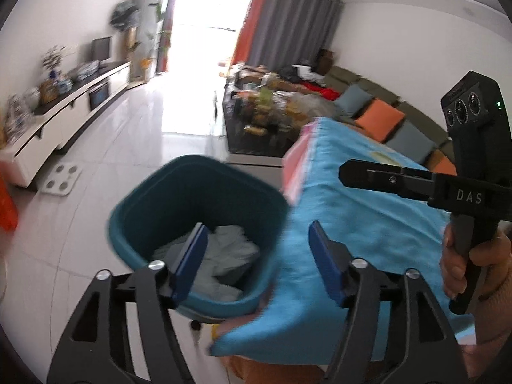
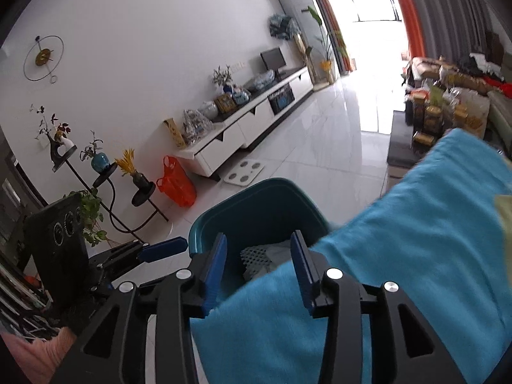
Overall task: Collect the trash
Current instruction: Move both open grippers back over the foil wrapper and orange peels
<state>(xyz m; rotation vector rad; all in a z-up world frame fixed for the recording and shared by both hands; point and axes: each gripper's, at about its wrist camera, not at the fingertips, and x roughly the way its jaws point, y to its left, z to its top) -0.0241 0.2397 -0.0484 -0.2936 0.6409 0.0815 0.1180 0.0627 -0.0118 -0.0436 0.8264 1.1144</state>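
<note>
- While left gripper (image 1: pixel 256 256) gaped wide and empty, teal bin (image 1: pixel 198 192) sat on the floor below, white trash (image 1: pixel 230 252) inside.
- Right gripper (image 2: pixel 259 265) part-open, empty, above the bin.
- Only right view showed orange bag (image 2: pixel 176 182); only left, the hand (image 1: pixel 460 262).

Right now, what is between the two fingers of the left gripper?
In the left wrist view, nothing is held between the left gripper fingers. Through the gap you see the teal bin, white trash in it, and the blue cloth edge.

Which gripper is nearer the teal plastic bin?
Left. The left gripper hangs open above the teal plastic bin's mouth; the right gripper, also open, sits beside it over the blue cloth.
</note>
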